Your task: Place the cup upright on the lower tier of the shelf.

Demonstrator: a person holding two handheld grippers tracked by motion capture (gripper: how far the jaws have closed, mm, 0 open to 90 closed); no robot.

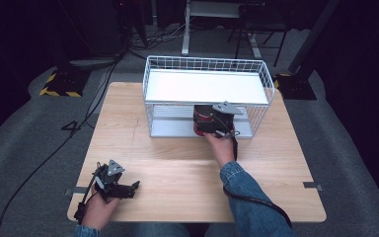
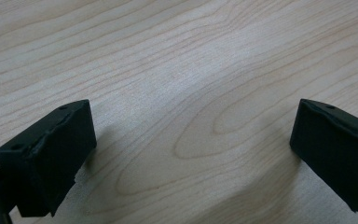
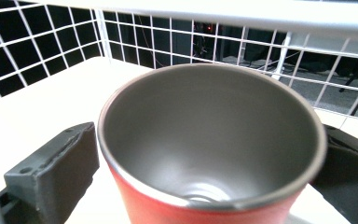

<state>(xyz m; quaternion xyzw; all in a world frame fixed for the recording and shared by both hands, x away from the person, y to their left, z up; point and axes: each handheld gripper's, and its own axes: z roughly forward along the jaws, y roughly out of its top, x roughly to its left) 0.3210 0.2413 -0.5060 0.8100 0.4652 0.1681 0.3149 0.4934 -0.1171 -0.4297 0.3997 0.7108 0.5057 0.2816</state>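
While the right claw (image 3: 205,163) stands open around it, red cup (image 3: 205,186) empty, on wire rack's (image 1: 207,64) lower shelf, left claw (image 2: 191,154) open.

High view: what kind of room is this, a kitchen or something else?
Probably a lab or recording studio, not a kitchen: a lone wooden table on grey carpet, dark surroundings, stand feet marked with hazard tape, floor cables, and a person holding two grippers.

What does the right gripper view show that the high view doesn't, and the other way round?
Right gripper view: the cup's empty grey inside, and a small gap between it and the left jaw. High view: the whole wooden table, the left gripper resting open on it, the person's forearms, the rack's top shelf. Both: the red cup at the right gripper on the lower shelf.
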